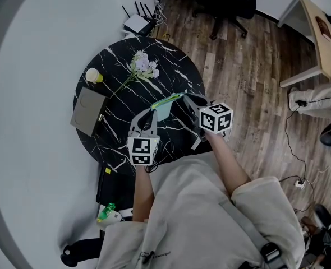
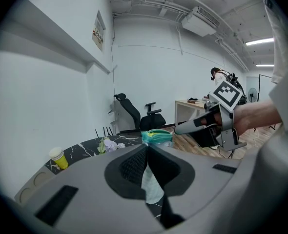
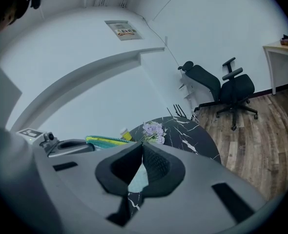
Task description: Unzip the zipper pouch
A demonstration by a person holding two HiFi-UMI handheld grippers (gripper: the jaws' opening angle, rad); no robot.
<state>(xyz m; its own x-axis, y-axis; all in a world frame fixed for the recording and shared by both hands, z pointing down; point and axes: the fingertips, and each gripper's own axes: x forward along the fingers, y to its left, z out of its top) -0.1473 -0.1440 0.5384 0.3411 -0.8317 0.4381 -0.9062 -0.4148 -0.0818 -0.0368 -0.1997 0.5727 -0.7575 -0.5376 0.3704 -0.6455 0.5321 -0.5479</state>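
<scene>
Teal pouch (image 1: 164,107) hangs btwn left gripper (image 1: 152,113) & right gripper (image 1: 187,98), both clamped on it.

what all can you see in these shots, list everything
zipper pouch: 1, teal, over the table's near side, between both tongs
table: 1, black marble-look, round, centre
flowers: 1 bunch, pale purple, on the table's far part
cup: 1, yellow with white lid, table's left edge
flat pad: 1, grey-tan, table's left edge
office chair: 1, black, beyond the table
router: 1, white with black antennas, left of the office chair
desk: 1, light wood, far right
left tongs: 1, grey, shut on the zipper pouch
right tongs: 1, grey, shut on the zipper pouch
</scene>
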